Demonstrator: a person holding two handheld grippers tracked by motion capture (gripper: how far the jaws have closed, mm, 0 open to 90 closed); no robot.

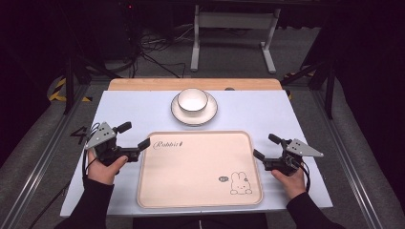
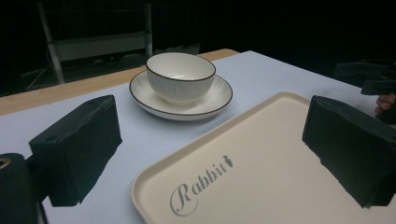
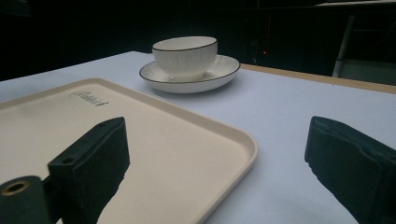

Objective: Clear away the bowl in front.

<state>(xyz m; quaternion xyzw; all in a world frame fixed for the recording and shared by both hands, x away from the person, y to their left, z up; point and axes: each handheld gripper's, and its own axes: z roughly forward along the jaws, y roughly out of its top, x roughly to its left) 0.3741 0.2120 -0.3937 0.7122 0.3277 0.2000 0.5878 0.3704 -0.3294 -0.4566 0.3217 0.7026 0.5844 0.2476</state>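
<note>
The tray [image 1: 199, 169] sits flat in the middle of the table [image 1: 267, 114], right in front of the person. It's cream coloured, with "Rabbit" written near its far left corner and a little bunny drawn near its near right corner. Nothing lies on it.

The left gripper [image 1: 133, 138] is at the tray's left edge up by the far corner, jaws wide apart. In the left gripper view [image 2: 210, 154] one jaw is over bare table and the other over the tray, so it straddles that rim, but I can't tell if either jaw actually touches it. The left hand [image 1: 102, 167] holds it from behind.

The right gripper [image 1: 265, 147] is just off the tray's right edge, about halfway along, also spread wide with nothing between the jaws. In the right gripper view [image 3: 215, 158] the tray's rounded corner lies between its jaws, one over the tray and one over the table. The right hand [image 1: 289, 180] grips it from the near side.

Beyond the tray, toward the far edge, there's a white bowl [image 1: 193, 99] with a dark rim, standing upright on a matching saucer [image 1: 210, 114]. That pair is clear of the tray, with a strip of table between.

Past the table there's a dark floor with cables [image 1: 153, 52] and a grey metal frame [image 1: 234, 21].
</note>
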